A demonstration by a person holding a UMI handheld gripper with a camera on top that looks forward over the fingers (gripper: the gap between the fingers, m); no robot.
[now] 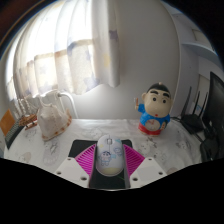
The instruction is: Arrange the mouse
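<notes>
I have my hand-held gripper (108, 163) low over the desk (60, 148), and the mouse (108, 155) sits right between its two fingers, the pink pads (86, 157) flanking it on either side. The pads look to be right against the sides of the mouse, so I judge the fingers are closed on it, though the mouse seems to rest on the desk as well, and I cannot rule out a thin gap on one side. It lies lengthwise along the fingers, its rounded back facing me; that line-up lets the pads meet its long flanks, the steadiest place to hold such a smooth, curved shell. Beyond the mouse and off to its right stands a cartoon figurine (153, 108) in a red top, upright and well apart from it. Beyond the mouse to its left is a clear bag (52, 113) standing on the desk, also apart. Behind both hangs a pale curtain (70, 50). The desk just ahead of the mouse is open, so I judge I can slide or lift it forward without knocking either neighbour, if I keep it low and level.
</notes>
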